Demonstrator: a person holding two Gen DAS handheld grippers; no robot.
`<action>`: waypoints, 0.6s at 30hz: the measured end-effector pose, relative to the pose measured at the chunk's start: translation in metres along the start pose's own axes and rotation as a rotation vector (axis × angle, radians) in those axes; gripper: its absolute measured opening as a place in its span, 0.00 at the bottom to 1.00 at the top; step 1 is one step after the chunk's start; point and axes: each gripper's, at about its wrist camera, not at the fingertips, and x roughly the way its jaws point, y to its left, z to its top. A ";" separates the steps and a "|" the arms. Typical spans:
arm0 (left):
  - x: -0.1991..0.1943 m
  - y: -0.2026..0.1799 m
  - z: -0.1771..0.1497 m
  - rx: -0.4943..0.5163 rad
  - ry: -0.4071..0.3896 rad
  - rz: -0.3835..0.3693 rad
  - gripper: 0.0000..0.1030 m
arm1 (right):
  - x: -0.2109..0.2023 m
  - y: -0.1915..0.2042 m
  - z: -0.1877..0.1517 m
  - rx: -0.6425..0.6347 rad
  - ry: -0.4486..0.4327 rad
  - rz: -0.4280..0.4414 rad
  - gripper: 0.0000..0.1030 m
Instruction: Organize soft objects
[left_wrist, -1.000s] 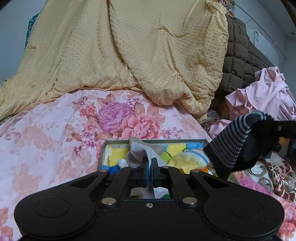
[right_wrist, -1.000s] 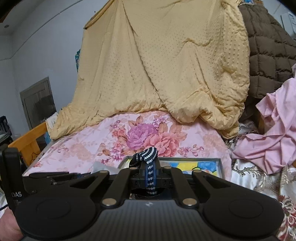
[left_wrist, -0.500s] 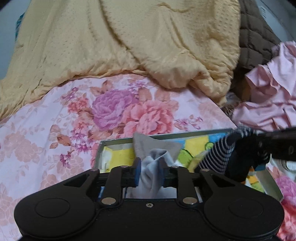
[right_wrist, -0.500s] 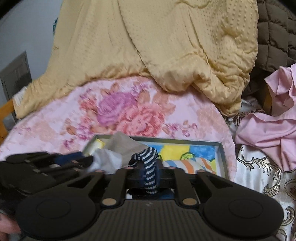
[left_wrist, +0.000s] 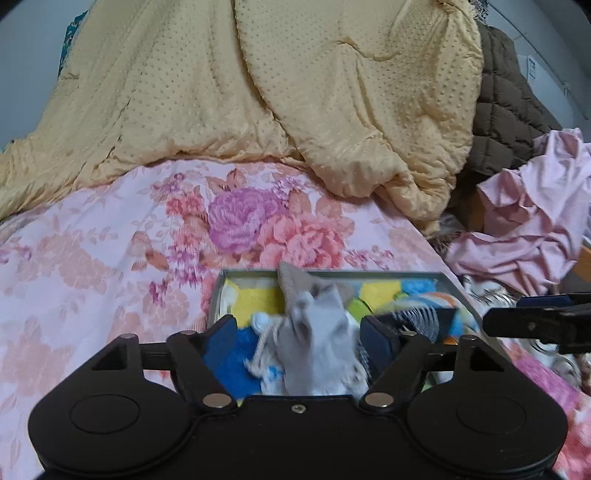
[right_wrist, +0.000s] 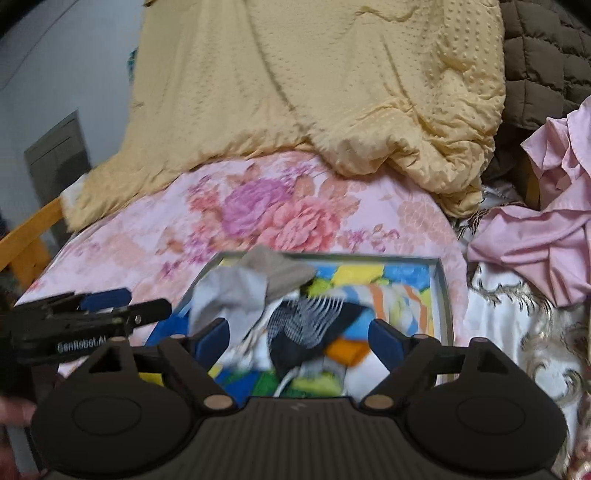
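Both grippers have sprung wide since a moment ago, the left gripper (left_wrist: 298, 338) dropping its grey sock (left_wrist: 317, 354) and the right gripper (right_wrist: 301, 338) its striped sock (right_wrist: 306, 325) into the tray (right_wrist: 441, 291), presumably where the soft things are gathered.

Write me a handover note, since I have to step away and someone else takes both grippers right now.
Left gripper: open, over the tray, holding nothing.
Right gripper: open, also over the tray, holding nothing.
Grey sock lies in the tray's left part; the striped navy sock lies beside it, blurred, possibly still settling.
Done: both socks are in the tray with other small soft items.
Left: the pink garment sits crumpled on the bed to the right, untouched; the yellow blanket is heaped behind.
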 end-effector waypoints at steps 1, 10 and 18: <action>-0.008 0.000 -0.004 -0.007 0.004 -0.008 0.75 | -0.007 0.001 -0.005 -0.011 0.013 0.007 0.84; -0.078 0.004 -0.030 -0.053 0.034 -0.033 0.84 | -0.056 0.002 -0.052 -0.141 0.120 0.084 0.89; -0.129 -0.014 -0.055 0.008 0.044 -0.038 0.86 | -0.066 0.000 -0.083 -0.271 0.257 0.114 0.92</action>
